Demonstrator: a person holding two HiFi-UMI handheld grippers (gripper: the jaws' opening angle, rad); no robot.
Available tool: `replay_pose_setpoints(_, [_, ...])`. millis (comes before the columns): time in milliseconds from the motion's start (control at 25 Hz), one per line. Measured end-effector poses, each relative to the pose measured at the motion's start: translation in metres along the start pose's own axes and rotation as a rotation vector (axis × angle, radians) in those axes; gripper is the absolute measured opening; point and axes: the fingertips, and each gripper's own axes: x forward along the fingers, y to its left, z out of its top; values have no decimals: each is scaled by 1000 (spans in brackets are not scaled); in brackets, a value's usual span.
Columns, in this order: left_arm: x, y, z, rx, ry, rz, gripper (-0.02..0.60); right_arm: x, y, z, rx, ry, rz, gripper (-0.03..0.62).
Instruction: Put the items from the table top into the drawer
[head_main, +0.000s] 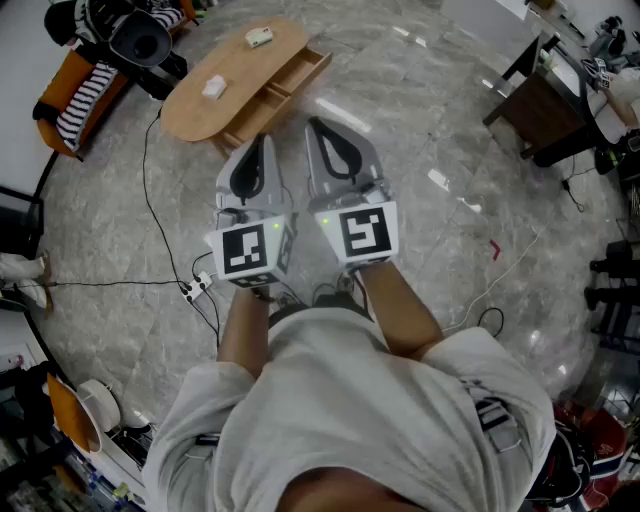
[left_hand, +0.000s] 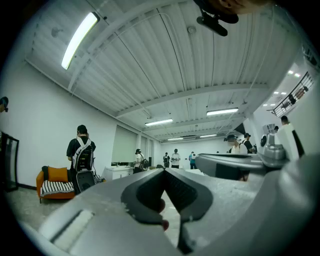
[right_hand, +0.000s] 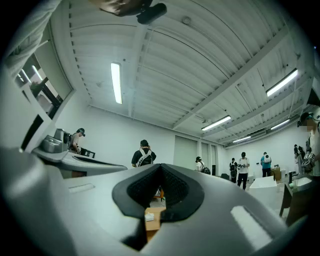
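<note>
My left gripper (head_main: 262, 142) clenched, empty, my right gripper (head_main: 314, 124) clenched, empty, both mid-frame in head view, table (head_main: 190, 115) upper left, white item (head_main: 213, 87) and pale item (head_main: 259, 38) on it, drawer (head_main: 300, 72) open at its right edge

Long ceiling strips (left_hand: 79, 40) are lighting the hall brightly and evenly; shadows are falling soft, and the polished floor (head_main: 440, 180) is giving back white glare patches. All three views are bowing outward in fisheye fashion, with black corners closing round the two gripper views. There the near left gripper (left_hand: 164, 171) and right gripper (right_hand: 161, 167) are showing soft, the far room sharper.
</note>
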Motion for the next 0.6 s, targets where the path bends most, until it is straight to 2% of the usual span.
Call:
replay_pose_setpoints(160, [10,-16,-8,0,11,-6,20,-6,-17,-3,1,-17,-2,6])
replay_pose_setpoints(440, [30,-39,-27,5,66,-2,20,-9,-46,-23,32,18,5,6])
replay_pose_setpoints(600, [46,-48,-31,21,62,15,20,-7,-67,-27,64,-25,23,6])
